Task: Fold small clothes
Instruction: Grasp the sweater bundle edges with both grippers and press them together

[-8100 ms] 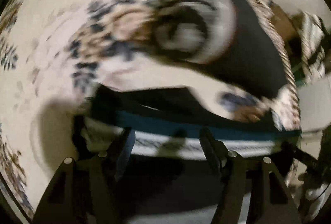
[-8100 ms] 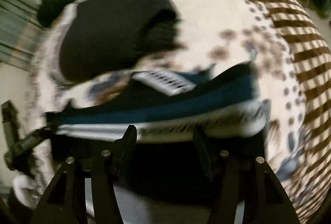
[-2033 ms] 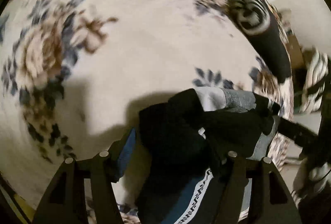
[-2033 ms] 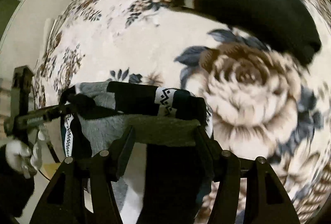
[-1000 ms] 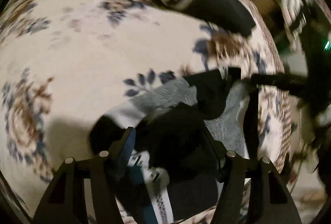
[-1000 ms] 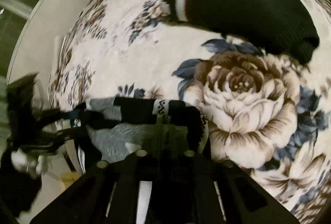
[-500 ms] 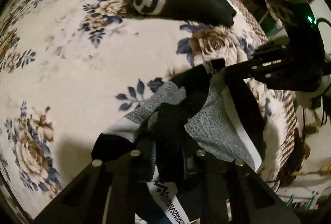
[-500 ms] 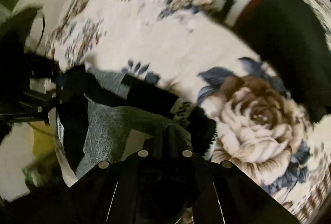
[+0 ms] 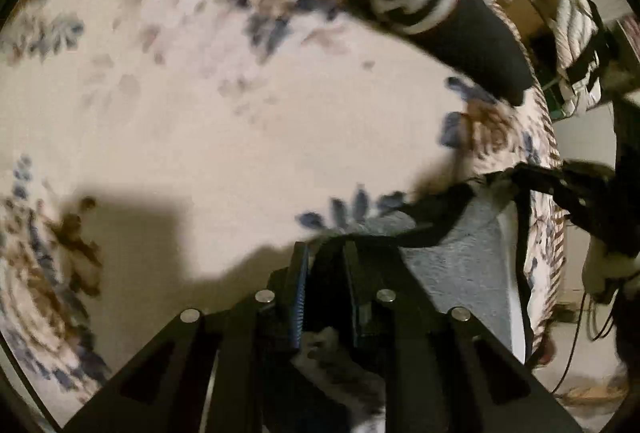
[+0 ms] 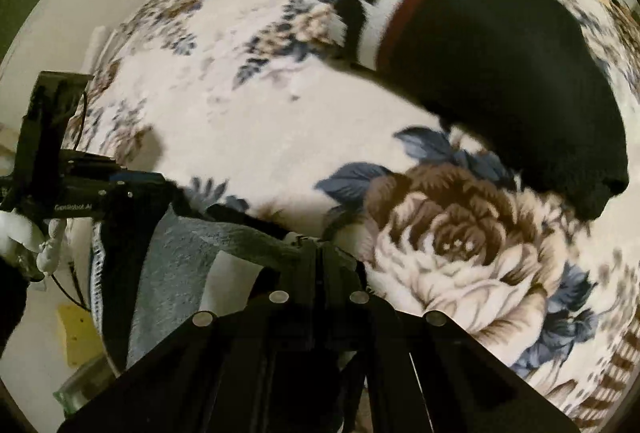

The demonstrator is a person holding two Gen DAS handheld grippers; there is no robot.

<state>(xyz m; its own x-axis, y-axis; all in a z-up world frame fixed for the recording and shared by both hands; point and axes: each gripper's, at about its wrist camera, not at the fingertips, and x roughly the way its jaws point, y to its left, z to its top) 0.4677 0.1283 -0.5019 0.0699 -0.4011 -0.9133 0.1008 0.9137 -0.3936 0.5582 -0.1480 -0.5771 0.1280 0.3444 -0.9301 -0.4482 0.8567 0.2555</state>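
A small grey and black garment with a patterned waistband hangs stretched between both grippers above a floral bedspread. My left gripper is shut on one edge of the garment. My right gripper is shut on the other edge, with the grey cloth trailing off to its left. Each gripper shows in the other's view, at the right edge and the left edge.
A folded black garment with a black-and-white patterned band lies on the far part of the bedspread, also in the right wrist view. The bed's striped edge and room clutter lie to the right.
Both grippers went from open to shut on the garment's edges within the last second. They have since moved apart and lifted, stretching the cloth between them.
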